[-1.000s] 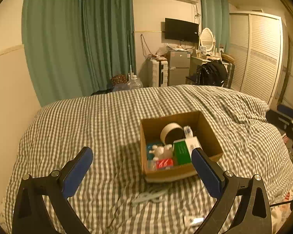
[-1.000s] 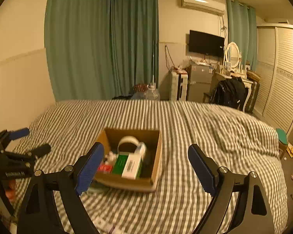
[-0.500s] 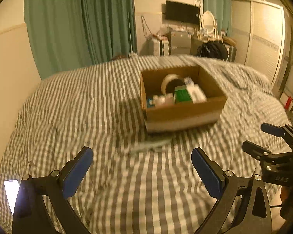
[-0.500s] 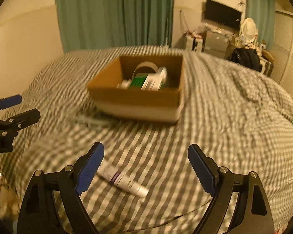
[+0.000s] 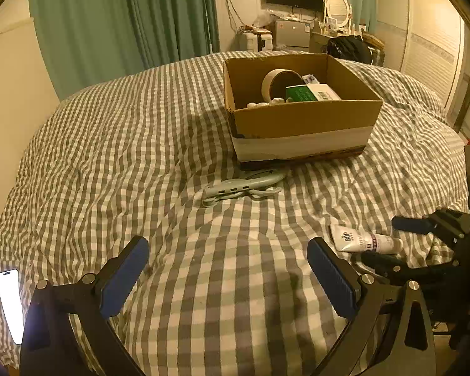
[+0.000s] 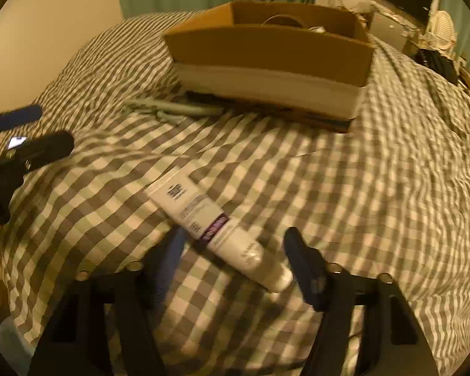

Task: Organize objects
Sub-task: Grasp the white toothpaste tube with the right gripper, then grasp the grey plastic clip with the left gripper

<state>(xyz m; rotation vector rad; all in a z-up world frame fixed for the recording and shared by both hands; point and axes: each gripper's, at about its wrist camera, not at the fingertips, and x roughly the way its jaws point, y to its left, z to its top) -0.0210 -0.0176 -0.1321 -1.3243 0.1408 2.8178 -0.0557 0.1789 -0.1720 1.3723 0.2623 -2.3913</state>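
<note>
Both tongs gape; right tongs [image 6: 235, 247] straddle the tube [image 6: 216, 225] low-centre, whose rounded cap end may squirt free

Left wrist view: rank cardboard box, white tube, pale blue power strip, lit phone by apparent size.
1. cardboard box, clearly largest.
2. pale blue power strip.
3. white tube and lit phone: look about alike. The tube's cap end is partly hidden by the right gripper, and the phone sits nearer the camera, so no firm ranking.

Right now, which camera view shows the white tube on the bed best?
The right wrist view: the white tube lies close and whole between the open right tool. The left wrist view shows it small, near the frame's right edge.
</note>
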